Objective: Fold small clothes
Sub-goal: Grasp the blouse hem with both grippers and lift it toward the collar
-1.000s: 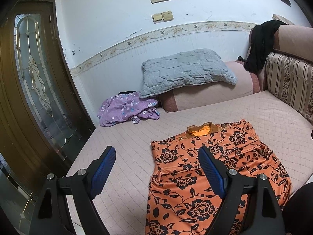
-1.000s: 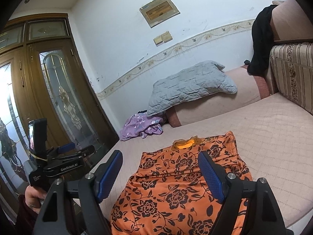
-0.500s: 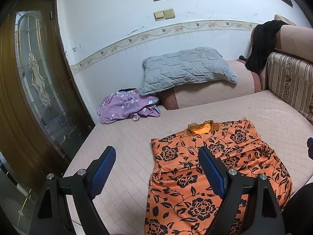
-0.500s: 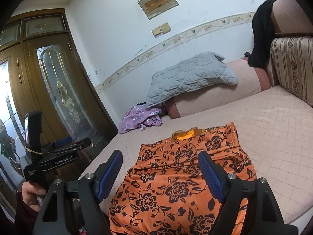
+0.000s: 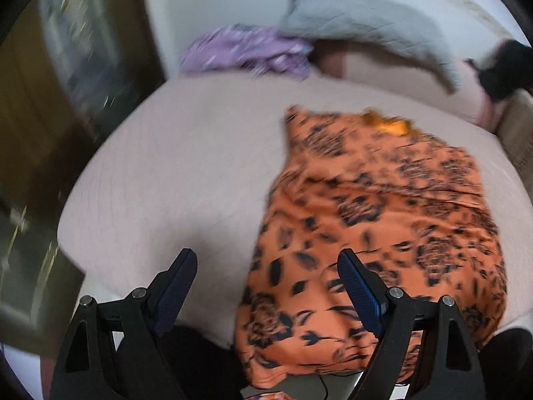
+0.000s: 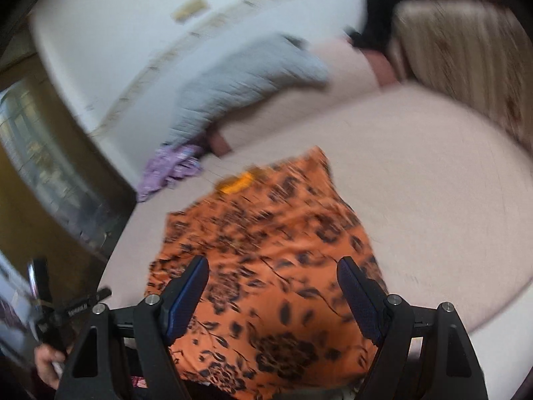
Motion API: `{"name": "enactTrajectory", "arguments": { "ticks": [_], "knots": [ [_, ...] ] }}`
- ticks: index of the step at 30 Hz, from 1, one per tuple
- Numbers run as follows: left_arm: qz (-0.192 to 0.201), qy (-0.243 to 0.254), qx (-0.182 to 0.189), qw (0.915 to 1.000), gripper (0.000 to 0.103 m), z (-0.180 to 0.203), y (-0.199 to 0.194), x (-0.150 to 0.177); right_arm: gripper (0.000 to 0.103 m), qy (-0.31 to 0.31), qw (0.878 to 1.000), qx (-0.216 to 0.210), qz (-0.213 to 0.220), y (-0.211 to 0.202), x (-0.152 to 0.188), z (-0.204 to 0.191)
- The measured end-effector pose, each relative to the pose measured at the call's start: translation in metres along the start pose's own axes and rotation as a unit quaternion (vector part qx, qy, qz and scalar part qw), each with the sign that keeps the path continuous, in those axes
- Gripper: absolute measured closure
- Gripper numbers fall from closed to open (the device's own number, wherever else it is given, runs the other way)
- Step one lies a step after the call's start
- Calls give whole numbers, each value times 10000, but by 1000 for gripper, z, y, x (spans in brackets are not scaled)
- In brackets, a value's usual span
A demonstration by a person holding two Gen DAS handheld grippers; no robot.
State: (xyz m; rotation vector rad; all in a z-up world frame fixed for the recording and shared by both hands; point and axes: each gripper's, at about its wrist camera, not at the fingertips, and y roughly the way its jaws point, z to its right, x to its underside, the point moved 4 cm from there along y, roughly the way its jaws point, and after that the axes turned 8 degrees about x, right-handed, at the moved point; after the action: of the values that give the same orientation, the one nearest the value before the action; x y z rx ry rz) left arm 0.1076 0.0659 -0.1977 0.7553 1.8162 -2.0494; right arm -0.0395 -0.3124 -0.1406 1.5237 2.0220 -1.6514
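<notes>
The orange top lies spread flat on the bed, its collar toward the grey pillow, presumably laid out so its near hem can be taken. Both grippers are angled down over that hem, jaws wide apart and empty: the left gripper straddles the top's left edge, the right gripper hovers above its near right part. A purple garment sits beside the pillow, well clear.

The orange garment with black flowers lies spread flat. It sits just ahead of both tongs, beneath their tips.
</notes>
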Motion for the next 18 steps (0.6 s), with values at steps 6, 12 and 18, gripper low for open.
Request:
{"name": "enactTrajectory", "arguments": {
  "ticks": [6, 12, 18],
  "knots": [
    [-514, -601, -51, 9969, 17, -34, 32, 20, 21, 907, 9925, 518, -638, 34, 8, 58],
    [-768, -554, -112, 9954, 17, -48, 46, 40, 21, 1360, 9812, 716, -1166, 67, 31, 86],
    [-971, -697, 207, 9926, 22, -66, 54, 68, 21, 1408, 9759, 717, -1506, 91, 51, 94]
  ]
}}
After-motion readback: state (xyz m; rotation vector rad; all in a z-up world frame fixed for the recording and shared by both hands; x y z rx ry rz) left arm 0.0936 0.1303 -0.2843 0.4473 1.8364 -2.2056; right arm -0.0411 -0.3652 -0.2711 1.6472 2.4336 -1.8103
